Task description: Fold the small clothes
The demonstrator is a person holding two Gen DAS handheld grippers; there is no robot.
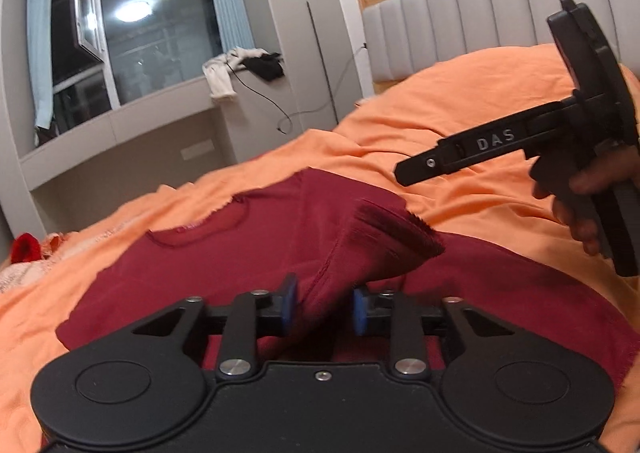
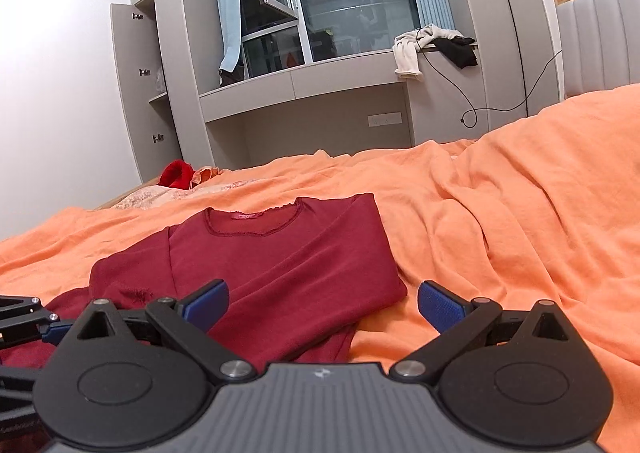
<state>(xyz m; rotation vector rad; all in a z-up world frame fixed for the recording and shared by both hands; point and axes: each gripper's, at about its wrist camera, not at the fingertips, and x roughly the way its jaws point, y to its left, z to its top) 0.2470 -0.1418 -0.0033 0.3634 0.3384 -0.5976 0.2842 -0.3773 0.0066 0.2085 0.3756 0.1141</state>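
Dark red long-sleeved top (image 2: 280,265) spread flat on the orange bedsheet (image 2: 500,221), neckline toward the window, right side already folded in over the body. Left gripper (image 1: 325,307) low over the near part of the garment, blue pads (image 1: 289,303) parted a little, a blurred ribbed sleeve cuff (image 1: 394,243) and its sleeve between them; impossible to tell whether the pads press on the cloth. Right gripper (image 2: 323,307) released, blue fingers (image 2: 442,309) spread wide, nothing between them, hovering over the folded edge of the top, one finger above red cloth, the other above bare sheet. Seen from the left wrist, held in a hand (image 1: 580,197) off to the right, clear of the fabric. Bright red cloth (image 2: 176,173) far back on the bed. White and black clothes (image 2: 432,47) draped on the window ledge (image 2: 304,87).
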